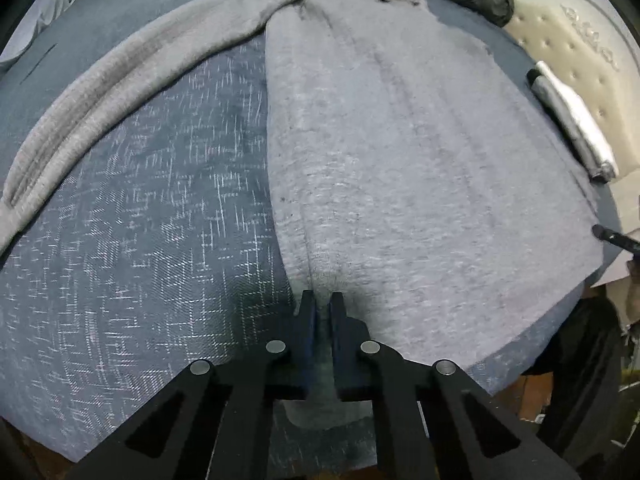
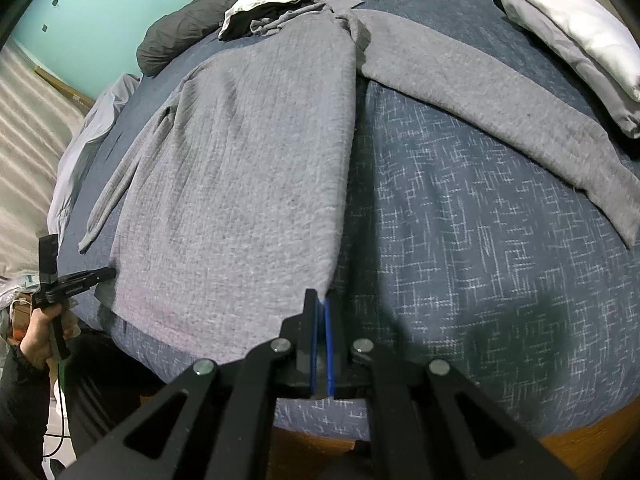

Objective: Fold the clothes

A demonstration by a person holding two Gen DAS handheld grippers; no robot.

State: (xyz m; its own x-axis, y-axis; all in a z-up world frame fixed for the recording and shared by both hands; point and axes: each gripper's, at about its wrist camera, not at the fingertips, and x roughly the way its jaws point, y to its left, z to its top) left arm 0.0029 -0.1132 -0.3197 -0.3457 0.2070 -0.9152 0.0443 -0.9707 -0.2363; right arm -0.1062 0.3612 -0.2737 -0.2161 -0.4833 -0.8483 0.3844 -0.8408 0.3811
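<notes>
Grey long-sleeved sweater (image 2: 240,168) lying flat on a blue crosshatch bedspread (image 2: 480,260), hem toward the viewer and collar at 12 o'clock. One sleeve (image 2: 500,104) stretches out toward 3 o'clock in the right wrist view; the other (image 2: 120,176) lies along the body's edge at 9 o'clock. The left gripper (image 1: 322,304) pinches the hem corner at 6 o'clock of its own view, its tongs drawn nearly together on the cloth. The right gripper (image 2: 320,304) pinches the opposite hem corner, its tongs pressed onto a thin edge of fabric. No fold shows in the body. A stack of folded garments (image 2: 576,40) rests at 2 o'clock, and a heap of unfolded clothes (image 2: 276,4) at 12 o'clock; the job is judged partway through.
</notes>
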